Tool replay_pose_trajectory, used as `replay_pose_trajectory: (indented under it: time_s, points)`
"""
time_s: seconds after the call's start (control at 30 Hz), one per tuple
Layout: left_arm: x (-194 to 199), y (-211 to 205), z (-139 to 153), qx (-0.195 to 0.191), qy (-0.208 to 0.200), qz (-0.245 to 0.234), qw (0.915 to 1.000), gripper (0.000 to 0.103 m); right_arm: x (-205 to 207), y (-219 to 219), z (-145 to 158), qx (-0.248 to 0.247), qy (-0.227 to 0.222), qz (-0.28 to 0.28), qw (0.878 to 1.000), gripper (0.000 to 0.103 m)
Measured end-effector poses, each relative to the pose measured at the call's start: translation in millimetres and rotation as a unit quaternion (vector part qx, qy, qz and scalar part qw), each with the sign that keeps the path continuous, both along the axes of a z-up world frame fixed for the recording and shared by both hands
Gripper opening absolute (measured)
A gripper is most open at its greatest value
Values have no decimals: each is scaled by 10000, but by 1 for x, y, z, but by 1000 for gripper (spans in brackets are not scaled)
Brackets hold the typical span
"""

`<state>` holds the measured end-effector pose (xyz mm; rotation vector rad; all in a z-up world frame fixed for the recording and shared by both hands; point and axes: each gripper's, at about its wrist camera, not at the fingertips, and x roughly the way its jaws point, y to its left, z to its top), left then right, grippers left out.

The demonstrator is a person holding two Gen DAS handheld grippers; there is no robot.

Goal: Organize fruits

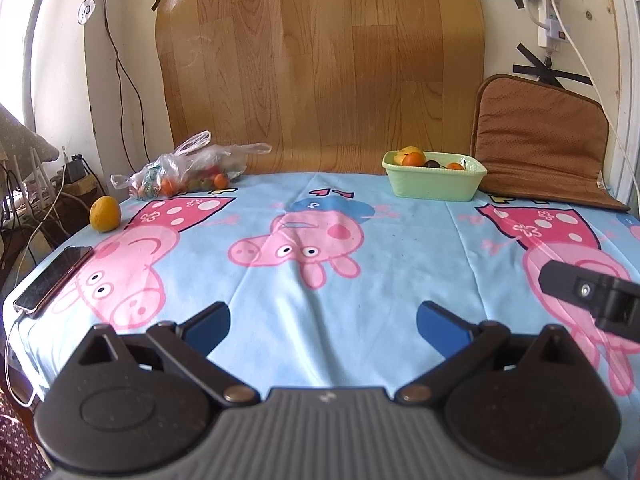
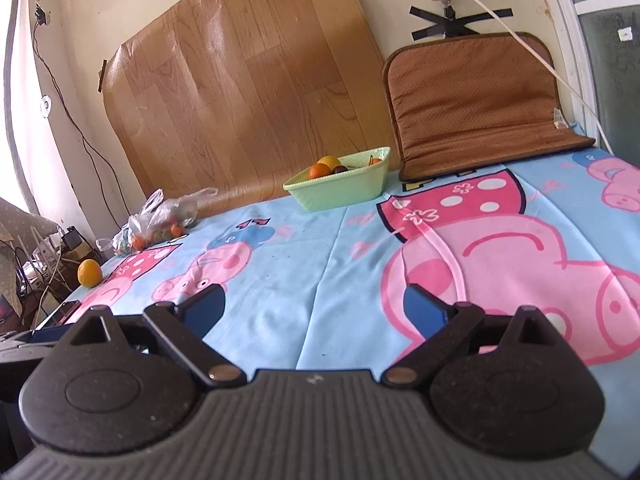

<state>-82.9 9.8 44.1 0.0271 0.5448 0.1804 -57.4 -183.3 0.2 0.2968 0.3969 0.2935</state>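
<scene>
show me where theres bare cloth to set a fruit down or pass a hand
Free: the wide middle of the blue cartoon-pig tablecloth, between the clear plastic fruit bag and the pale green rectangular basket, down to both open tongs.
Crowded: far-left edge, with the loose yellow-orange fruit and dark phone; far-right corner, brown cushion.

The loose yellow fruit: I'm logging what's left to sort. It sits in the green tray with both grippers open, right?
Not quite. The loose yellow fruit sits on the tablecloth beside the plastic bag, far from the green tray, as the left wrist view shows. Both grippers are open.
</scene>
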Motion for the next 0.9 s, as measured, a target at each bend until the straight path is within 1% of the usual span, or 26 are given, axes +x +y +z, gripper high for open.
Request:
replay_pose_trajectory:
  time_s: [0.2, 0.4, 0.57, 0.8, 0.9]
  points:
    - [0, 3, 0, -22, 24, 99, 9999, 103, 0, -1, 0, -4, -98, -138, 9999, 98]
    - [2, 8, -4, -31, 144, 212, 9997, 103, 1, 1, -5, -52, -38, -363, 9993, 99]
    - [1, 15, -4, -289, 140, 99, 9994, 103, 1, 6, -7, -169, -86, -411, 9990, 100]
    - [2, 17, -9, -293, 232, 89, 9993, 103, 3, 7, -8, -120, 14, -546, 9984, 100]
    - [3, 18, -9, -344, 258, 98, 9990, 103, 4, 9, -8, -179, 40, -477, 9987, 100]
